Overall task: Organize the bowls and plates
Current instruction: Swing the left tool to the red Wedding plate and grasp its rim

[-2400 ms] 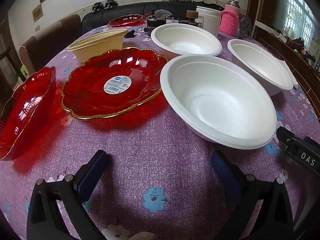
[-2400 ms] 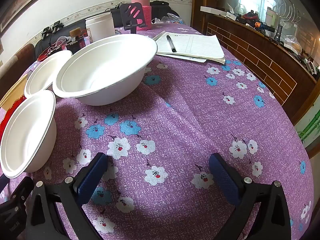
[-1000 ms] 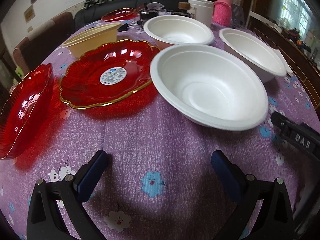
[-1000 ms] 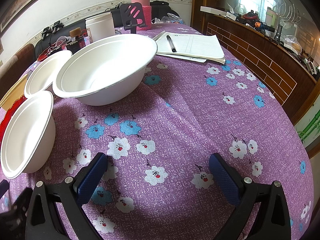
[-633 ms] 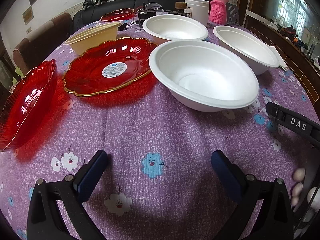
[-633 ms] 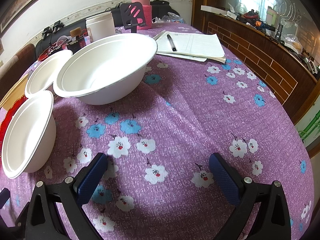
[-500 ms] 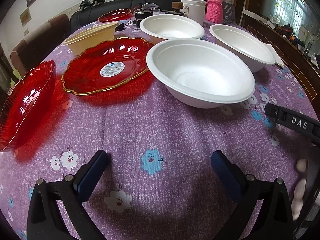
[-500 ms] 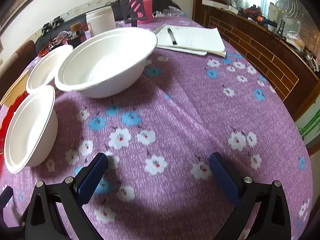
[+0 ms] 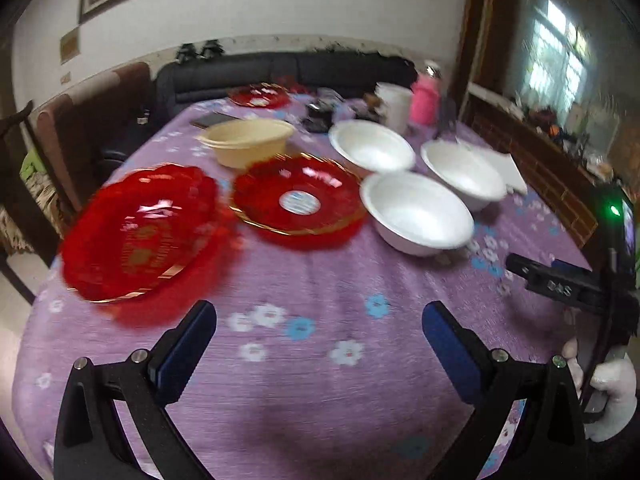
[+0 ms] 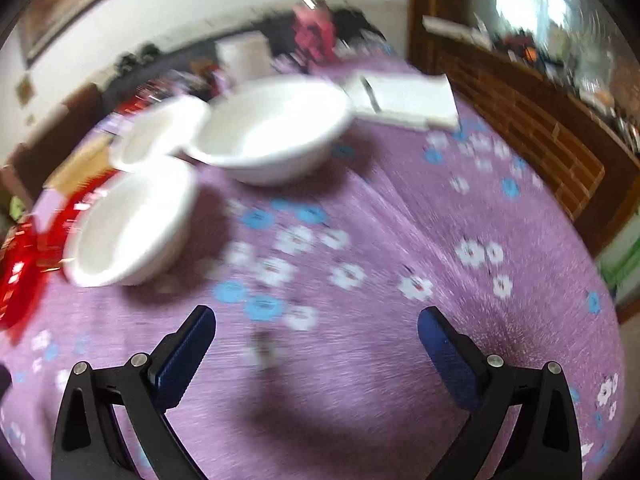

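purple floral tablecloth (image 9: 320,292), covering the whole table; we list what stands on it, view by view.

left wrist view. our left gripper (image 9: 318,338) hangs above the near cloth, jaws spread wide, nothing between the blue pads (image 9: 186,344). ahead to the left, a deep red dish (image 9: 140,236) with gold rim, blurred. just beside it on the right, a flat red plate (image 9: 298,200) with gold edge and a round sticker at its centre. behind those two, a cream bowl (image 9: 248,140). right of the flat plate, three white bowls: the nearest white bowl (image 9: 416,212) close beside the plate's edge, a far white bowl (image 9: 370,150) behind it, and a right white bowl (image 9: 462,174) next to a white notebook (image 9: 506,168). at the far end, a small red plate (image 9: 260,96), a white tub (image 9: 394,100) and a pink bottle (image 9: 426,98). at the right edge we see the right gripper (image 9: 556,284) from the side, held by a gloved hand (image 9: 608,392).

right wrist view, heavily smeared. our right gripper (image 10: 316,344) is over bare cloth, jaws wide apart, empty. the three white bowls sit ahead to the left, grouped close; whether their rims touch we cannot tell. the notebook with what is probably a pen lies beyond the largest. red dishware shows at the left edge.
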